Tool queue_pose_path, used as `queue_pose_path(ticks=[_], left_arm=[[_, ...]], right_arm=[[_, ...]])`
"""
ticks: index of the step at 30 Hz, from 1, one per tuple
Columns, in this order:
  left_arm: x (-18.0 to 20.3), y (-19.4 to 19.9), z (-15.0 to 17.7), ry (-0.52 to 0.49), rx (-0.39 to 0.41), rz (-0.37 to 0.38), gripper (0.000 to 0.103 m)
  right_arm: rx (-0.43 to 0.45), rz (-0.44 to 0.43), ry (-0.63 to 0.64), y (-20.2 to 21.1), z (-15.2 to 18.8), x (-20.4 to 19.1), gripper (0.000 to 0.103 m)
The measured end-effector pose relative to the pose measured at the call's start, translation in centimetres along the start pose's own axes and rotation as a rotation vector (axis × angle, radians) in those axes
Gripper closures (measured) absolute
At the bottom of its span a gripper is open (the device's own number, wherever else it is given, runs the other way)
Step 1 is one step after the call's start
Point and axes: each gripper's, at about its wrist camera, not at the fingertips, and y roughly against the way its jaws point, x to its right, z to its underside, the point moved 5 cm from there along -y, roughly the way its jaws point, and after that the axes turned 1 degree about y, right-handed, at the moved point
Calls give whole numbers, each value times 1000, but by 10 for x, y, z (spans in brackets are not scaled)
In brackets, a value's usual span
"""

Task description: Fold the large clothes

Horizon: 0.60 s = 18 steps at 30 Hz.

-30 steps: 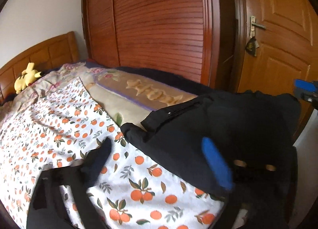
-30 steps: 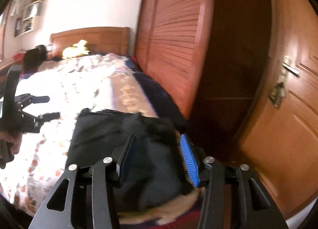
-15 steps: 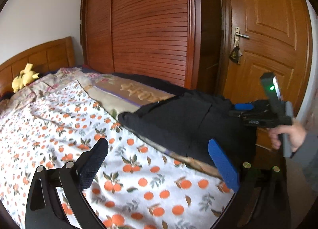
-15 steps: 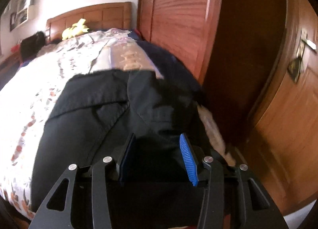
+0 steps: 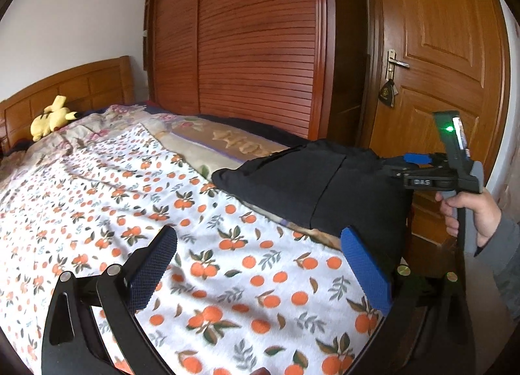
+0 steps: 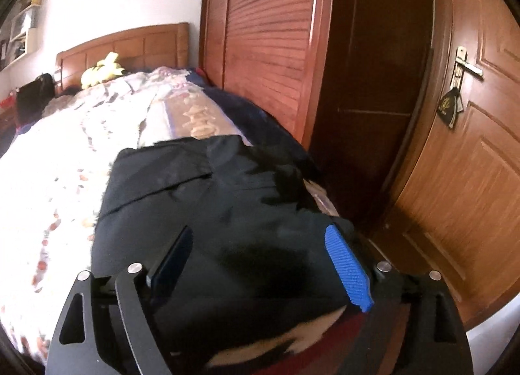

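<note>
Black clothing (image 6: pixel 208 212) lies folded into a thick, roughly squared bundle at the foot corner of the bed, on the side nearest the wardrobe. Its top shows a flat seam and a flap edge running across; the cloth is matte and dark, with soft rounded edges where the layers turn under.

The right gripper (image 6: pixel 260 261) hangs just over the near end of the bundle, its jaws opening wide. The dark cloth fills the space between the two fingers, yet neither pad presses on it. From the left wrist view that same gripper (image 5: pixel 412 163) meets the bundle's far right edge, with a person's hand (image 5: pixel 471 212) around its handle.

The left gripper (image 5: pixel 260 264) stands wide apart and empty, well clear of the bundle, which sits ahead of its blue right finger (image 5: pixel 364 267). Between and below its fingers is only the white bedspread (image 5: pixel 130 186) printed with oranges.

Beyond the fingertips, a beige blanket (image 5: pixel 227 144) runs along the bed's far edge. A yellow plush toy (image 5: pixel 52 118) rests against the wooden headboard (image 5: pixel 81 82). Close behind the bundle rises the slatted wardrobe (image 5: pixel 253 49), and to its right the wooden door (image 5: pixel 438 66), with a dark tag (image 5: pixel 388 93) hung from its handle.
</note>
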Motion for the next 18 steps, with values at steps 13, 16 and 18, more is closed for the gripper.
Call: queue_pose_path(ticks=[13, 16, 18], left_arm=[[-43, 71, 40, 51, -18, -103, 2], [-58, 87, 58, 81, -36, -132, 2], [-65, 97, 68, 87, -46, -159, 2]], right_arm=[[92, -150, 40, 66, 7, -110, 8], [107, -182, 62, 72, 12, -141, 8], [107, -212, 73, 74, 17, -163, 8]])
